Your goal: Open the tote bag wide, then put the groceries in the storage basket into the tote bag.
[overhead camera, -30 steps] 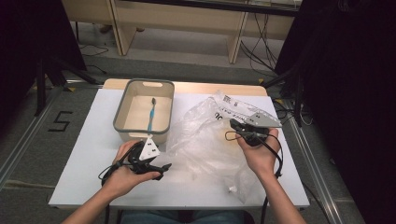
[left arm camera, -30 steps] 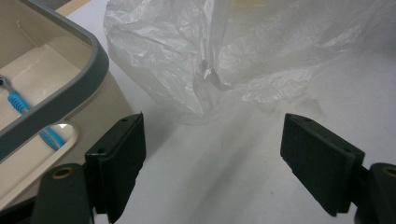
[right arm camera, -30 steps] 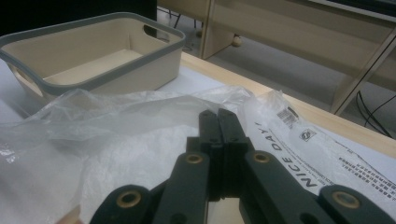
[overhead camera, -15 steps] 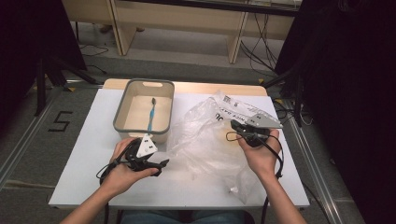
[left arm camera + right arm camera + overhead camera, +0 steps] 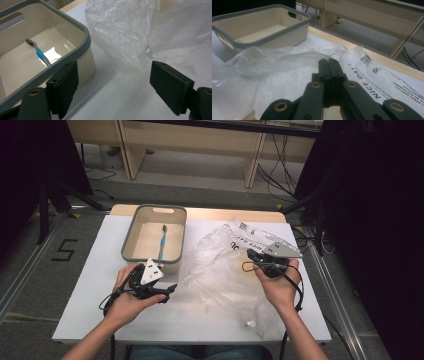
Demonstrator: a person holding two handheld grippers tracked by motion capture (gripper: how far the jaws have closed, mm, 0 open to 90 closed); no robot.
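Your left gripper (image 5: 167, 292) sits low over the white table (image 5: 90, 285), just in front of the near wall of the beige tub (image 5: 131, 254); its jaws stand wide apart with nothing between them, and in the left gripper view one jaw overlaps the tub's grey rim while the other hangs over bare table near the edge of the clear plastic bag (image 5: 140, 32); the bag's crumpled edge lies just past the jaws, not touching either one. Your right gripper (image 5: 248, 261) is out over the bag (image 5: 220, 270), which spreads loosely across the right half of the table from beside the tub to the front edge; in the right gripper view its jaws (image 5: 328, 72) are pressed flat together, and I cannot tell whether a fold of the film is caught between them, since the bag's surface billows up close around the tips; the printed part of the bag (image 5: 372, 82), with black lettering, lies to one side of those jaws. Inside the tub a blue toothbrush (image 5: 161, 242) lies flat on the floor, its bristle end toward the far wall; in the left gripper view the brush (image 5: 37, 51) runs slantwise across the tub floor, well apart from the bag.
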